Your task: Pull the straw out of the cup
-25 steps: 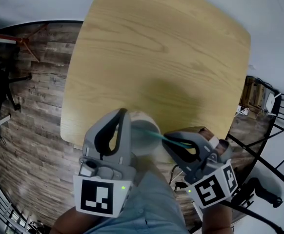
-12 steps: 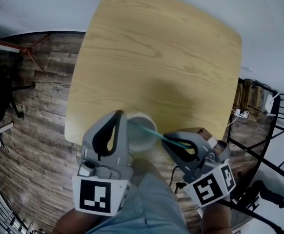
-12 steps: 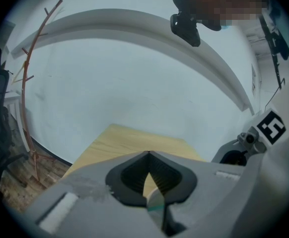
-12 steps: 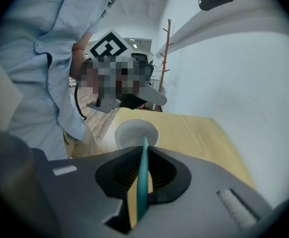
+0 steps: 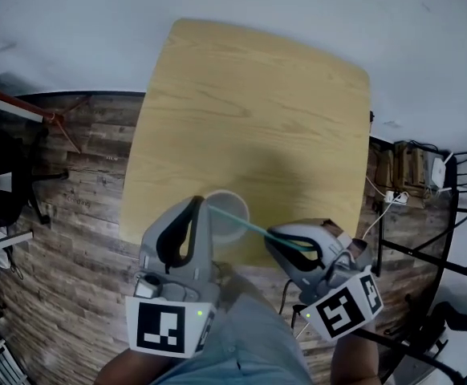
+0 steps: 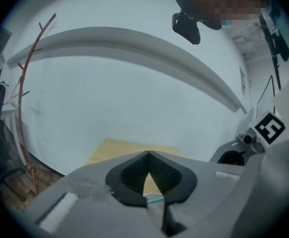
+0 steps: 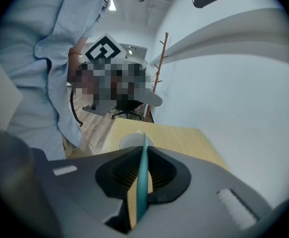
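Head view: the left gripper (image 5: 201, 204) pinches the cup (image 5: 232, 219) at the table's (image 5: 257, 111) near edge. Left gripper view: its jaw tips meet, a pale wall between them. Right gripper view: the right gripper (image 5: 277, 236) clamps the teal straw (image 5: 245, 222), whose far end is in the cup.

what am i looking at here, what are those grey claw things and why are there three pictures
A person holds a two-jaw tool in each hand. The top-down picture comes from a camera on the person's head; the other two come from cameras riding on each tool, looking along its jaws. Below is a wooden table. The left hand-held gripper appears closed on the wall of a pale cup; whether the cup rests on the table I cannot tell. The right hand-held gripper pinches a teal straw whose far end reaches the cup.
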`<state>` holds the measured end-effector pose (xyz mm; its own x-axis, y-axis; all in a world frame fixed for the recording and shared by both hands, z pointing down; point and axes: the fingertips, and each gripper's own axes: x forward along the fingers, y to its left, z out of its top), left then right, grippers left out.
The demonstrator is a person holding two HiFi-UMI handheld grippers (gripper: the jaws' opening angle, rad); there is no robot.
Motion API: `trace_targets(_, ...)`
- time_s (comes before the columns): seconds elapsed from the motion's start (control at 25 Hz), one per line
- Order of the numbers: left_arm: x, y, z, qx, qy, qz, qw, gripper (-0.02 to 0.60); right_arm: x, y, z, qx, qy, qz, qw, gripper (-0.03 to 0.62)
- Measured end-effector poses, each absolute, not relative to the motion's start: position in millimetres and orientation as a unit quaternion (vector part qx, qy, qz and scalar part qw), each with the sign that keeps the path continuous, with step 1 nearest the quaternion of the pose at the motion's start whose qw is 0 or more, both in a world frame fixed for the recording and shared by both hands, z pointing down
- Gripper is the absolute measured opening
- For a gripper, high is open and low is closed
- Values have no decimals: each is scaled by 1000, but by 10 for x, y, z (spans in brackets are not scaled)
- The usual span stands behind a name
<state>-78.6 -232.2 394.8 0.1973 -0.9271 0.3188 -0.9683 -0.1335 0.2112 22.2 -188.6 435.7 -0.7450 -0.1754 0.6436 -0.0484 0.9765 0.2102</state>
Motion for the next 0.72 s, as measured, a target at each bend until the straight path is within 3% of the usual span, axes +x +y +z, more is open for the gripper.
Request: trace_targets(0.72, -654, -1582, 2819, 758, -651, 8, 45, 20, 363, -1551, 2914, 231, -954, -120, 151, 38)
